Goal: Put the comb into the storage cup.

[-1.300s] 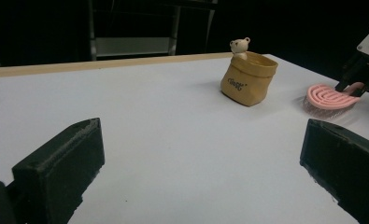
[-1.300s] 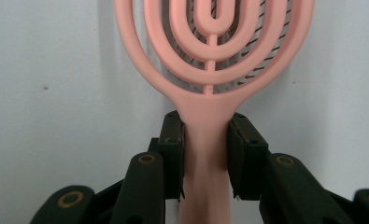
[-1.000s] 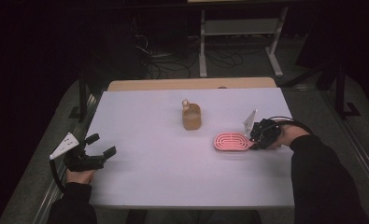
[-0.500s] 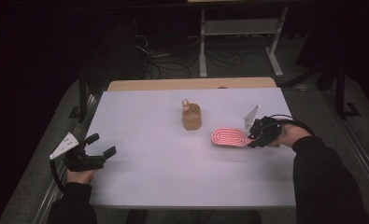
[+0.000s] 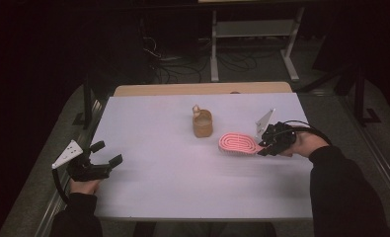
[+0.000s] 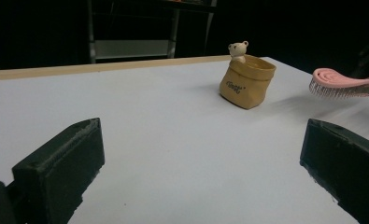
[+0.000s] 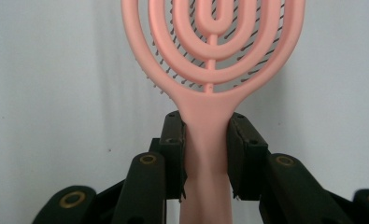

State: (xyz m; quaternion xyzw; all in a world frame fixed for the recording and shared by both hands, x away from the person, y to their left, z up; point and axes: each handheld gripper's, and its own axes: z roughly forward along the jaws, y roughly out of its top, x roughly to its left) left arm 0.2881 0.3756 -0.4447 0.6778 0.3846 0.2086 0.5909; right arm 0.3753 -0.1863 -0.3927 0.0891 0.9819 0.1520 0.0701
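A pink hairbrush [image 5: 238,143] with a looped open head hangs just above the white table [image 5: 173,168], bristles down, right of centre. My right gripper [image 5: 264,144] is shut on its handle [image 7: 206,158], both jaws pressed against the sides. The brush head [image 6: 341,83] floats clear of the tabletop in the left gripper view. A small tan pouch with a bear figure [image 5: 202,122] stands upright at the table's middle, just left of the brush. My left gripper [image 5: 107,154] rests at the table's left edge, open, nothing between its jaws.
A wooden strip [image 5: 202,89] runs along the table's far edge. Behind it stand a metal rack [image 5: 252,34] and loose cables on a dark floor. The pouch with the bear [image 6: 246,79] sits between the two grippers.
The right gripper has carried the hairbrush leftward and lifted it slightly toward the pouch. The left gripper has stayed put.
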